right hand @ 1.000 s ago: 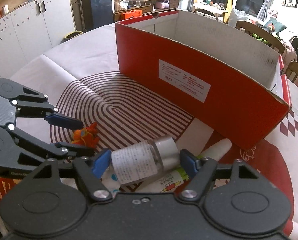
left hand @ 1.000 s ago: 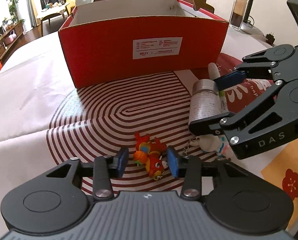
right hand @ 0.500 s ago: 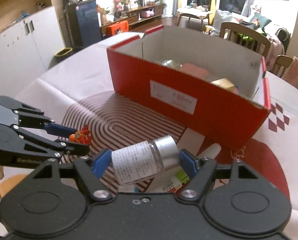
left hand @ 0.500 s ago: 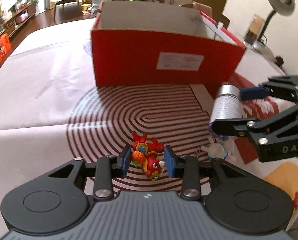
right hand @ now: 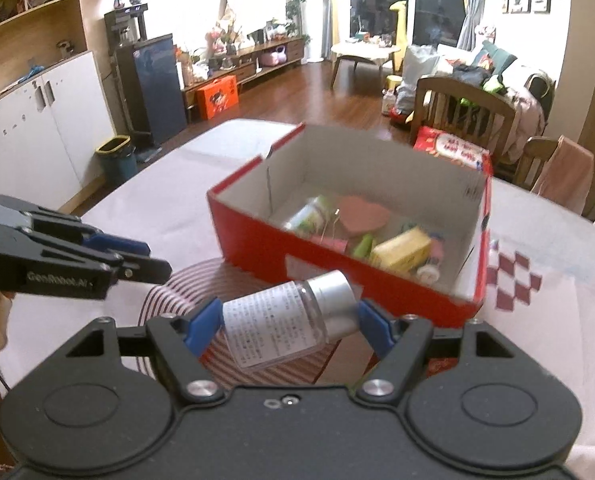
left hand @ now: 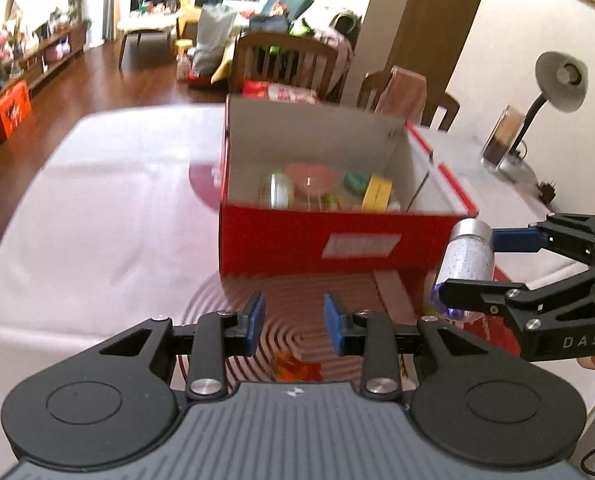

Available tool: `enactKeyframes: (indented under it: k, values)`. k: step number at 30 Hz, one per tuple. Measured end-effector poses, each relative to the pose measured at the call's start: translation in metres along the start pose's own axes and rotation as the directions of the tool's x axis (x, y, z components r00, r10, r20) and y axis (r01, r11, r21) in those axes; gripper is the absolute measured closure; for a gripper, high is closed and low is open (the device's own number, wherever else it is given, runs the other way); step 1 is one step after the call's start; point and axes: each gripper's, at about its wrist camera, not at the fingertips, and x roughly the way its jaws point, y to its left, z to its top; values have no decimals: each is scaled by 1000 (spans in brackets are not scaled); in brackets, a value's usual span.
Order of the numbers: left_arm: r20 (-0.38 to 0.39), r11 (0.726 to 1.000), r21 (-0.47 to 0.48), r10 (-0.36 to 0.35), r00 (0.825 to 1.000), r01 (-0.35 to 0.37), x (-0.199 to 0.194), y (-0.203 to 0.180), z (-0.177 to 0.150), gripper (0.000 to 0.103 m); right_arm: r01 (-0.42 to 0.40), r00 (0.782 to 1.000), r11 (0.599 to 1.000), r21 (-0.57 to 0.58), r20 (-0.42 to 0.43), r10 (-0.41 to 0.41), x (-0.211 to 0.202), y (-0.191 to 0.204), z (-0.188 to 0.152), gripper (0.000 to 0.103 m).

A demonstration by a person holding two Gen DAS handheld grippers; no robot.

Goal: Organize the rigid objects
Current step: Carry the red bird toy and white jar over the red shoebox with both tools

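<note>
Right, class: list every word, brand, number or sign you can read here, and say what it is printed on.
"DAS": side of the right tongs.
"GenRobot.AI": side of the left tongs.
Bottle label: too small to read.
Red box sticker: blurred.
Red snack bag: unreadable.

Both views are lit by warm indoor room light of moderate brightness. The windows in the background are dark. In the left wrist view the red box [left hand: 345,236], its label and the table surface are smeared by motion blur; the gripper body at the bottom edge remains sharp. The desk lamp [left hand: 559,80] is legible but soft. In the right wrist view the label text on the bottle [right hand: 285,322] is only partly readable and the box contents are soft. Fisheye distortion bends walls and furniture at the edges. Frame corners are vignetted dark. Shadows on the table are faint and diffuse.
</note>
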Motion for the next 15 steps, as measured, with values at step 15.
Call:
enactKeyframes:
  k: [15]
  values:
    - [-135, 1000, 9, -28, 990, 30, 32, 7, -36, 69, -4, 1000, 998, 65, -26, 6, 7, -6, -13, 28]
